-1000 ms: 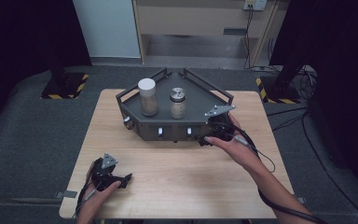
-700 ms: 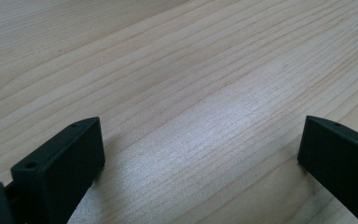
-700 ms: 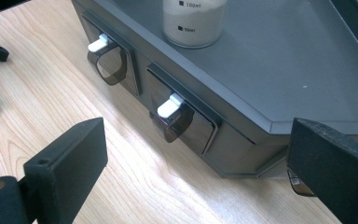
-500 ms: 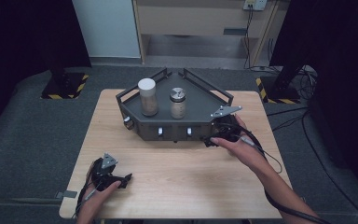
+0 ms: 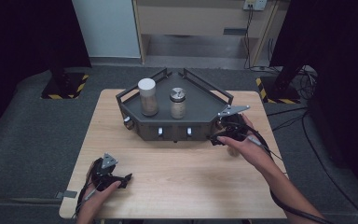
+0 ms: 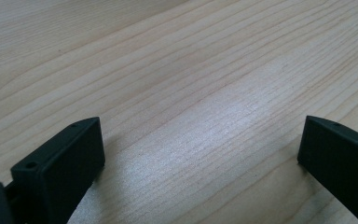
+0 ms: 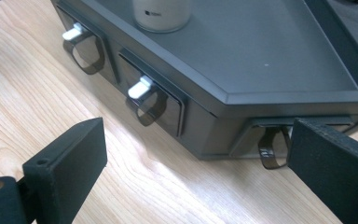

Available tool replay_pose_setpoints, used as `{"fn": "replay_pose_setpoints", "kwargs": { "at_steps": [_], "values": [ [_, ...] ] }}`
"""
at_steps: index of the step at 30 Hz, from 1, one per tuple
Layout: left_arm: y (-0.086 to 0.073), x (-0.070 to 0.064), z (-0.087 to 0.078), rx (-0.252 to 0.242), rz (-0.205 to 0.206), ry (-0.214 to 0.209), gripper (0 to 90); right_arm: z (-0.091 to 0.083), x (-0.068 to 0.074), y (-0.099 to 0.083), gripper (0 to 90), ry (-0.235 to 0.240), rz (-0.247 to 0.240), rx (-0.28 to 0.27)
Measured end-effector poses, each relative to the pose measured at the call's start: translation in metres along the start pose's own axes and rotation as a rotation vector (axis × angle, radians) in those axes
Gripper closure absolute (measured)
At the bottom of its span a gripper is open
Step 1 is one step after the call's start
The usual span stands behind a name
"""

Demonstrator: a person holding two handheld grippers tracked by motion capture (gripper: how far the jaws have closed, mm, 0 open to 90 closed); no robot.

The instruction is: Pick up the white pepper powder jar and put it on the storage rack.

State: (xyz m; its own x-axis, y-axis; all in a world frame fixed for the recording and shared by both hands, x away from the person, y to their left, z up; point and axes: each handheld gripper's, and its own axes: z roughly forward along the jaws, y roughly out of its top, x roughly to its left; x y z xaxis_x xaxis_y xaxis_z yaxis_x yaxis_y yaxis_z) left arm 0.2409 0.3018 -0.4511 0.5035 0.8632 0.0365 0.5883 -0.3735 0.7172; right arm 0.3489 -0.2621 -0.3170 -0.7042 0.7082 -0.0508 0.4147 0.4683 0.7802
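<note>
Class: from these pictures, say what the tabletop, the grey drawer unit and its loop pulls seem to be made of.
Tabletop: pale wood, visible grain, light sheen. Drawer unit: matte grey, smooth, probably painted metal or plastic. Loop pulls: translucent smoky strips, likely flexible plastic, with white clips.

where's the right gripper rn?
High view: the right gripper sits on the table's right side, at the front-right corner of the grey drawer unit, fingers open toward the rightmost drawer's loop pull.

Dark grey tray [image 5: 200, 109], pale wood-grain table [image 5: 177, 182], white-lidded jar [image 5: 147, 95], silver-capped jar [image 5: 177, 102], black tools
</note>
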Motion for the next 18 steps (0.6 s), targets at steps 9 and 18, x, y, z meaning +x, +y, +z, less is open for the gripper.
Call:
{"fn": "replay_pose_setpoints", "kwargs": {
  "at_steps": [9,18],
  "values": [
    [0.0,0.0,0.0,0.0,0.0,0.0,0.0,-0.008,-0.009,-0.007,4.8,-0.022,0.02,0.001],
    [0.0,0.0,0.0,0.0,0.0,0.0,0.0,-0.014,-0.016,-0.013,4.0,-0.043,0.035,0.01]
  ]
}}
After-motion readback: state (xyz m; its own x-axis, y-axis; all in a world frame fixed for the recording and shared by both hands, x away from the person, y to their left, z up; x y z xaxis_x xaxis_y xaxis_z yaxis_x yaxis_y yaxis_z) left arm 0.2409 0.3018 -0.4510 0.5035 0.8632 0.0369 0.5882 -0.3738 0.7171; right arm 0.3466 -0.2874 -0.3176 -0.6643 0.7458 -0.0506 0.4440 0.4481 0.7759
